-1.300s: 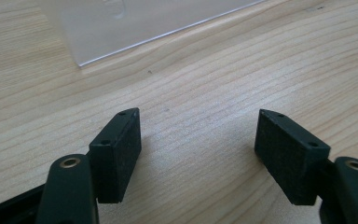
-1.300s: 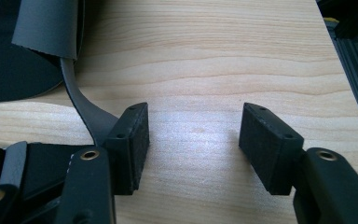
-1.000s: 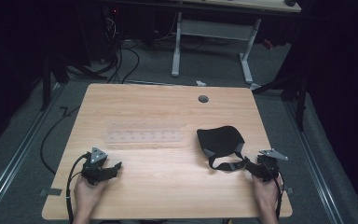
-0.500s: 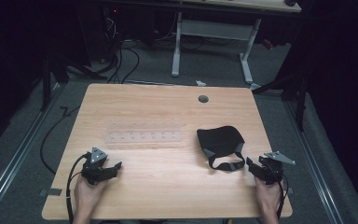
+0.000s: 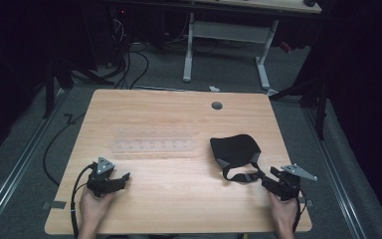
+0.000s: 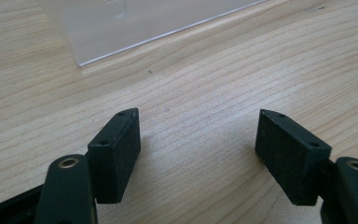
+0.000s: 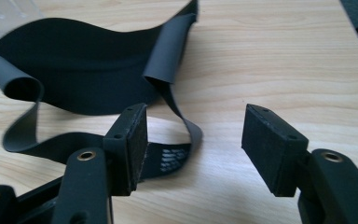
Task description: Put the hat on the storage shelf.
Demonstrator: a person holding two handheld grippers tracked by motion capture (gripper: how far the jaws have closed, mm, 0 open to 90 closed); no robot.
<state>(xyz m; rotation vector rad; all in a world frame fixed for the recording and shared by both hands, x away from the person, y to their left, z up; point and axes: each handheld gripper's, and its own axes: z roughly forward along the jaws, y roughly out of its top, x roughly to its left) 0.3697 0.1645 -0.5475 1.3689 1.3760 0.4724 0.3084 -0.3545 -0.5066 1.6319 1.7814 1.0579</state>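
Black sleep mask (image 5: pixel 235 149) lies on the table (image 5: pixel 179 204) right of centre, strap loop toward the right gripper (image 5: pixel 272 180), which has backed off slightly with jaws wide and empty (left gripper (image 5: pixel 122 178) open too, idle), so no grasp yet.
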